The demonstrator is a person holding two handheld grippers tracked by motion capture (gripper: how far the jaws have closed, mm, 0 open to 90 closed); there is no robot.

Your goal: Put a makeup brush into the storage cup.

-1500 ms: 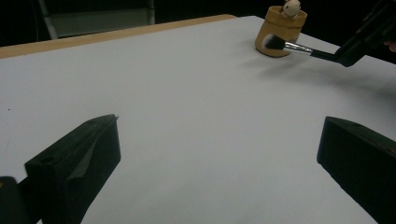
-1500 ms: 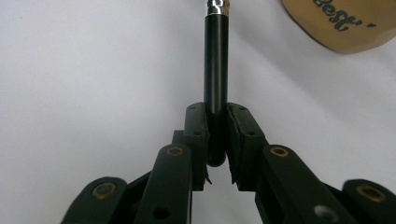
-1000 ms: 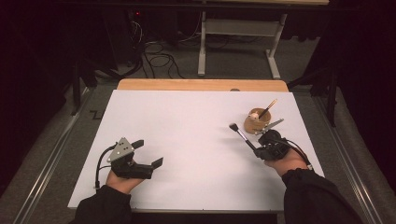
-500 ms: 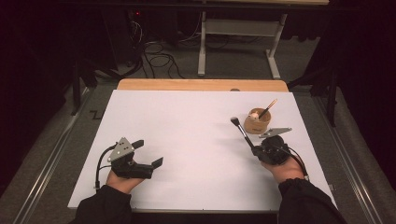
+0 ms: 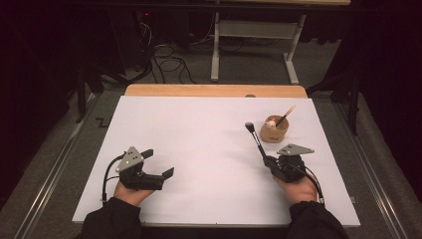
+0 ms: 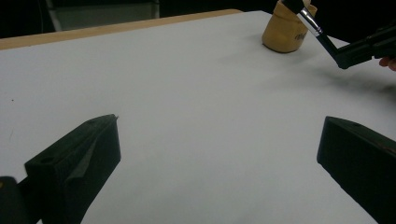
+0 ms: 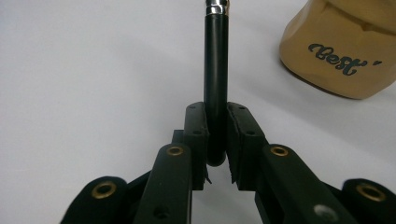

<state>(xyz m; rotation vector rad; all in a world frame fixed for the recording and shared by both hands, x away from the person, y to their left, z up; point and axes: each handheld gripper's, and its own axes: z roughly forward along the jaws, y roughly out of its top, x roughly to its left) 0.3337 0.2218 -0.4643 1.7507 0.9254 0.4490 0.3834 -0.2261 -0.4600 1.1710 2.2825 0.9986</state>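
Right gripper [image 5: 268,160] pinches the handle end of a black makeup brush [image 5: 255,138], lifted over the white desk [image 5: 199,129] just beside the wooden cup [image 5: 275,130]. One thin stick [image 5: 286,115] stands in the cup, so the brush seems already taken out and waits to be laid down. Left gripper [image 5: 158,163] rests spread and empty, well apart; nothing blocks the way

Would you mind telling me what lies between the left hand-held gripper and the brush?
Nothing: in the high view, bare white table separates the left hand-held gripper from the brush.
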